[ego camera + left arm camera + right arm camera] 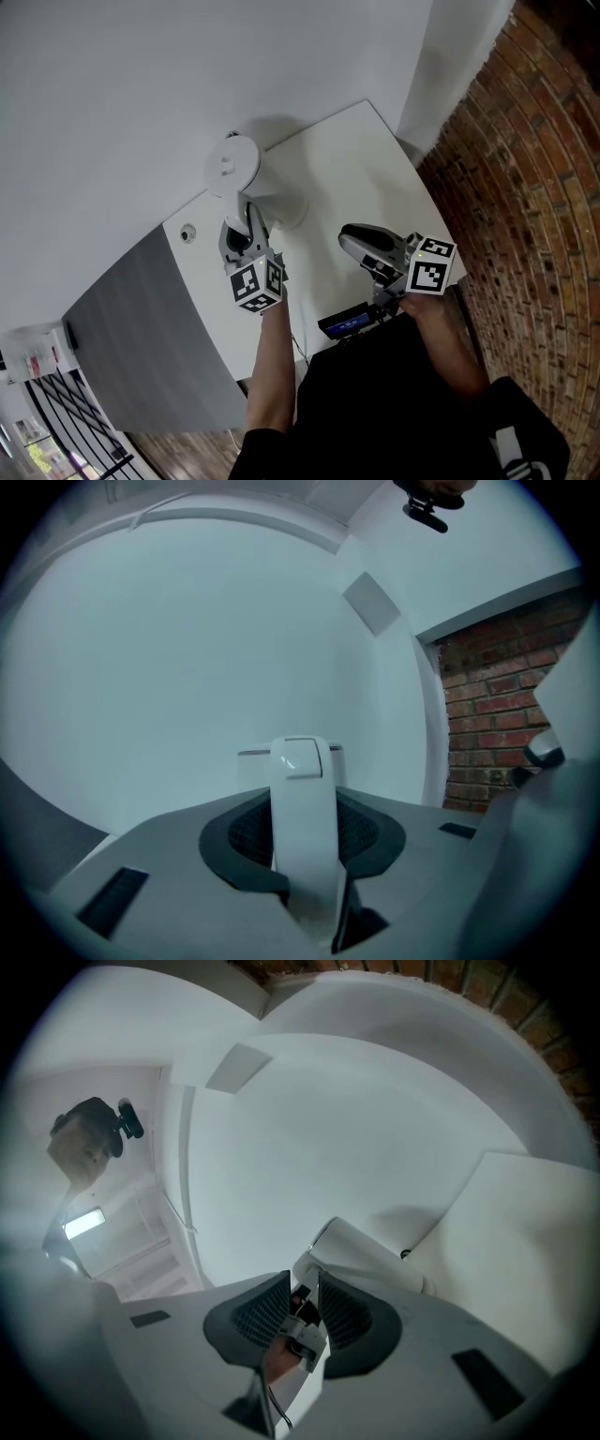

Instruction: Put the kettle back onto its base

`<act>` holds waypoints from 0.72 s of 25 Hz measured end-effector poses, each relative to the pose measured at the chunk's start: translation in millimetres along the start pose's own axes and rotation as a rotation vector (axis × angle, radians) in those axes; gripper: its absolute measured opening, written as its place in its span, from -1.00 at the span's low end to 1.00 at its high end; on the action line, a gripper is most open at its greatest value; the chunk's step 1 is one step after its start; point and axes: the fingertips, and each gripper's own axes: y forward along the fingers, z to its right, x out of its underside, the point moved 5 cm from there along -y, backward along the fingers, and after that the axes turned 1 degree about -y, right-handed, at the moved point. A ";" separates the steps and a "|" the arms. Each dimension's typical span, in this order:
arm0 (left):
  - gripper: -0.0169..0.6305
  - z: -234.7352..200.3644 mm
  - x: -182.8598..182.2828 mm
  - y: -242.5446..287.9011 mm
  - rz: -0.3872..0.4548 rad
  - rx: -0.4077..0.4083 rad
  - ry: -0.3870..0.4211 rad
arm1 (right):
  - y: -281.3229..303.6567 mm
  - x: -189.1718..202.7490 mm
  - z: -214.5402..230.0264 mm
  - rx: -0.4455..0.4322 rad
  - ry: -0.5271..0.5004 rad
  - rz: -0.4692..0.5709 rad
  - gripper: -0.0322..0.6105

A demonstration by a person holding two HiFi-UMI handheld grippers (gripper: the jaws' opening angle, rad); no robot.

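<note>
Weight is the open question with the kettle (251,187): it is a white, hard-shelled jug with its lid down, so I cannot see whether it holds water. It is best treated as possibly heavy and apt to slosh. The shell looks smooth and stiff, probably plastic, not fragile but slick on the body, so the arched handle (302,808) is the place to take hold. The left gripper (244,230) has it there, its fingers (246,841) clamped on the handle from both sides, with the kettle's top showing just beyond. Held off to one side of its load, the kettle may swing or tip about the fingers if moved fast. It is at the far left corner of the bench (356,159), close to the wall (112,103); whether it rests on its base or hangs above it I cannot tell, as no base shows clearly. The right gripper (354,239) hovers apart over the bench, its fingers (262,1321) drawn almost together on nothing. No brand or lettering can be read on the kettle. The cube (255,284) on each gripper bears only black-and-white squares, and a dark device (349,323) at the person's waist shows a blue strip too small to read.
</note>
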 end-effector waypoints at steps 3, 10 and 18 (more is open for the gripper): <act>-0.54 8.2 3.7 -12.9 -0.033 0.036 -0.003 | -1.4 -1.7 5.4 0.005 0.008 0.012 -0.60; -0.54 23.5 4.4 -21.0 -0.132 0.139 -0.025 | 7.3 -3.0 14.7 -0.009 0.025 0.029 -0.60; -0.44 28.8 3.1 -17.8 -0.183 0.363 -0.168 | 59.2 -10.7 34.3 -0.004 -0.029 -0.050 -0.60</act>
